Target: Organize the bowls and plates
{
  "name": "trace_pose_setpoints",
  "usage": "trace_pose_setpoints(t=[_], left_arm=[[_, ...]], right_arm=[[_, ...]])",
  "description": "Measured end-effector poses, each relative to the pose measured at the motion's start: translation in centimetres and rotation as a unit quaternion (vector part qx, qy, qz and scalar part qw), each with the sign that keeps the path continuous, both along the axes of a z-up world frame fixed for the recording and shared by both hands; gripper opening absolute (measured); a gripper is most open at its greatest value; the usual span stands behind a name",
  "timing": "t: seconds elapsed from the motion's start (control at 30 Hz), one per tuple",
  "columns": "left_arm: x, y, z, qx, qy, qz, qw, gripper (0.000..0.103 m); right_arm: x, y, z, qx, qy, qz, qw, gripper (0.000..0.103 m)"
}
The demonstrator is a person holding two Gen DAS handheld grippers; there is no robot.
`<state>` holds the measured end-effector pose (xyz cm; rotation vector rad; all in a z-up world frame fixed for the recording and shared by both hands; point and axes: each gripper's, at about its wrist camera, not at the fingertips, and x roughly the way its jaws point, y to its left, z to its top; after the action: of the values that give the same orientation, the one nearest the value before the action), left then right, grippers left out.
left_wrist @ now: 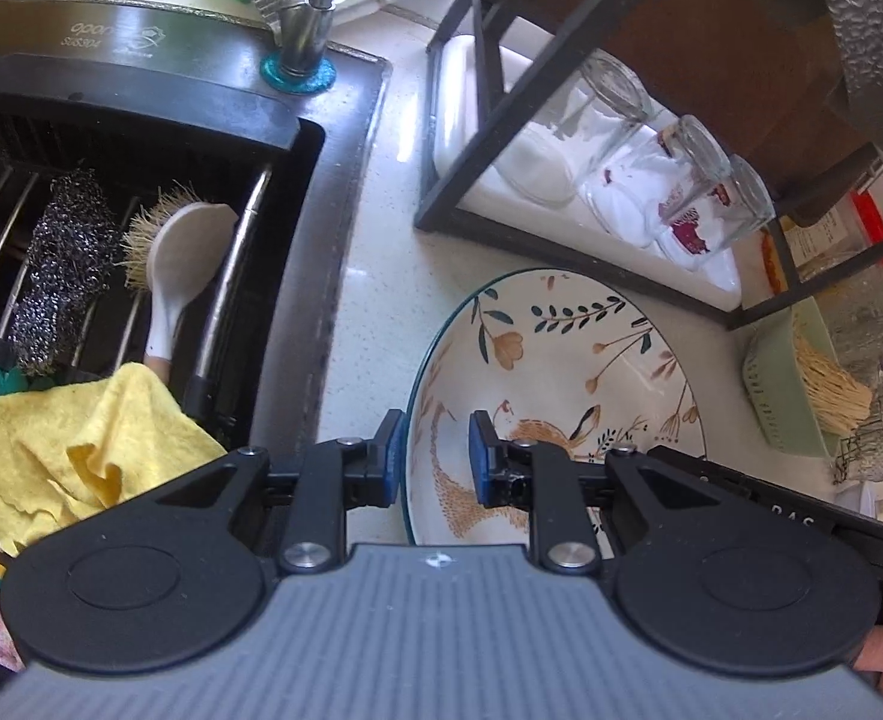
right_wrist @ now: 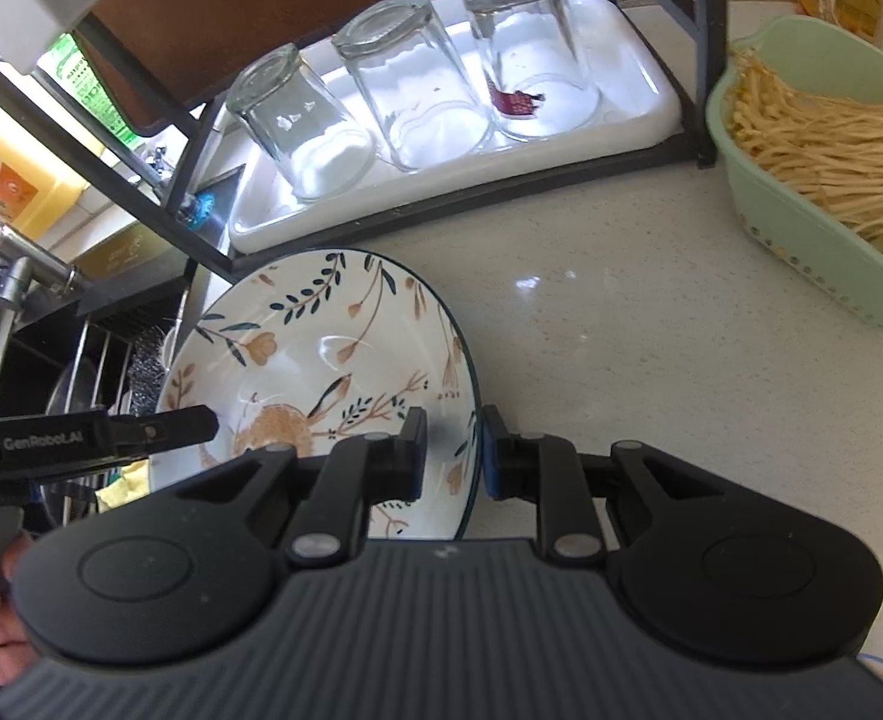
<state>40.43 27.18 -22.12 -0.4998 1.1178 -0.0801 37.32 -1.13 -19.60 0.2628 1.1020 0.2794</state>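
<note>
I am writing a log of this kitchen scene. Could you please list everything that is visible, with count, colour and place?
plate: 1, cream with floral rabbit pattern, on the counter between both grippers
glasses: 3, clear, upside down on the white tray in the black rack
basket: 1, green, holds pale enoki mushrooms, counter right
steel wool: 1, grey, sink rack
brush: 1, white, sink rack
cloth: 1, yellow, sink edge
faucet: 1, silver, behind the sink
left gripper: black, jaws straddle the plate rim
right gripper: black, jaws straddle the opposite rim

Floral rabbit-patterned plate (right_wrist: 315,360) lies flat on countertop (right_wrist: 621,300).
</note>
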Motion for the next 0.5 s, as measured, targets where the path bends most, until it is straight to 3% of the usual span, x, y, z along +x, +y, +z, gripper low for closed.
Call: trace_pose_setpoints(t=[0.5], left_arm=[[-2.3, -2.0, 4.6, -0.008, -0.037, 0.002, 0.9993, 0.024]], right_arm=[[-3.1, -3.1, 4.3, 0.034, -0.03, -0.026, 0.999, 0.022]])
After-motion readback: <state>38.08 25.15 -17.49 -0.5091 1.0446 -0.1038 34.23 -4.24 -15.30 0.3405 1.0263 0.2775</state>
